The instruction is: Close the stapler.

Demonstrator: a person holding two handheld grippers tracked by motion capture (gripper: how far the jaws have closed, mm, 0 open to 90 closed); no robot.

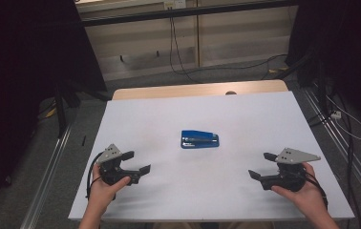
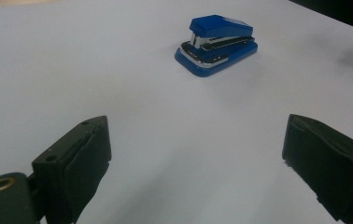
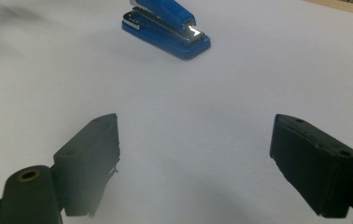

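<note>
Lab-style recording bay, not a home or shop.

Marked out by a plain table under a white sheet, bare wood showing only along the far edge; metal rails laid on grey carpet beside the left and right edges; black curtains closing off both far corners; loose cables trailing down pale wall panels beyond the far edge and across the floor; dim overall, with light falling mainly on the sheet.
</note>
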